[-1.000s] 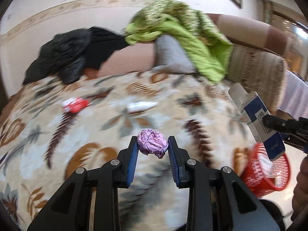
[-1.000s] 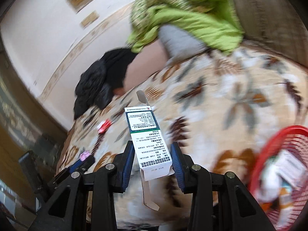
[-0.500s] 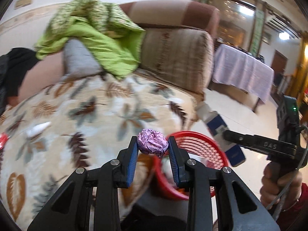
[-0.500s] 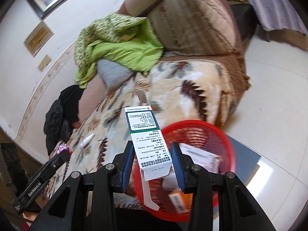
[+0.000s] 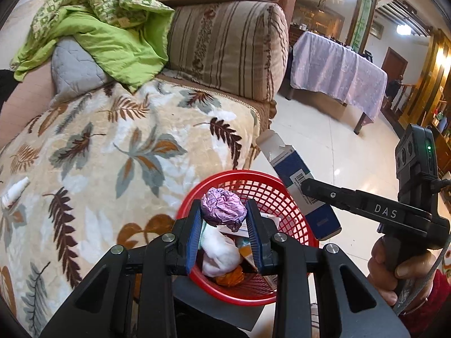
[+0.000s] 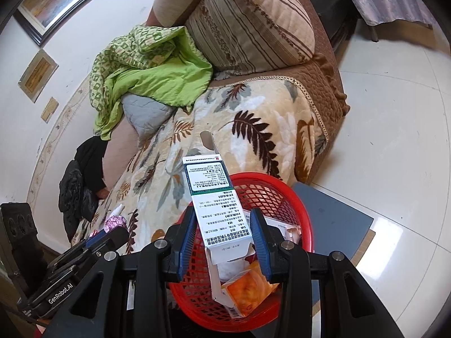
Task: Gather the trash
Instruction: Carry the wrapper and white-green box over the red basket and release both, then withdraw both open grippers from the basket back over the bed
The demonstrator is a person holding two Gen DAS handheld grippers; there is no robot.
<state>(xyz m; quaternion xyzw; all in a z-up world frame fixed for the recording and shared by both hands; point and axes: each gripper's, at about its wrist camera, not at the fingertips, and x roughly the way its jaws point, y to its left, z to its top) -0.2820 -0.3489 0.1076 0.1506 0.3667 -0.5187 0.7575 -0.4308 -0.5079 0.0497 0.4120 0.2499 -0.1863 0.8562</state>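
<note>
Left wrist view: the left gripper (image 5: pixel 224 219) is clenched on a crumpled purple wrapper (image 5: pixel 224 209), its blue pads pressing the ball from both sides. The wrapper hangs over the red basket (image 5: pixel 284 194), above the near part of its opening. In the basket lie a white wad (image 5: pixel 221 252), an orange scrap (image 5: pixel 229 277) and some cartons. The basket stands on a dark grey board (image 5: pixel 225 314) on the pale tiled floor (image 5: pixel 324 143), just beside the sofa's leaf-patterned blanket (image 5: pixel 112 152). On the far side of the basket, a blue and white carton (image 5: pixel 296 171) is tilted over the rim, pinched by the right gripper (image 5: pixel 305 188), which a hand (image 5: pixel 394 267) in a red sleeve holds by its grip. Well away from the basket, a small white tube (image 5: pixel 14 193) lies on the blanket, and a green quilt (image 5: pixel 112 36) is heaped against a striped cushion (image 5: pixel 228 48). A table with a lilac cloth (image 5: pixel 338 70) stands far behind the basket.

Right wrist view: the right gripper (image 6: pixel 222 239) grasps the carton (image 6: pixel 217 211) between its pads; the carton stands upright with its top flap open, over the basket (image 6: pixel 282 194), and its printed face shows green and white. Below it in the basket lies an orange packet (image 6: pixel 248 284). Left of the basket, the left gripper (image 6: pixel 112 229) shows with the wrapper (image 6: pixel 114 222) at its tip. The blanket (image 6: pixel 253 129) lies behind the basket.
</note>
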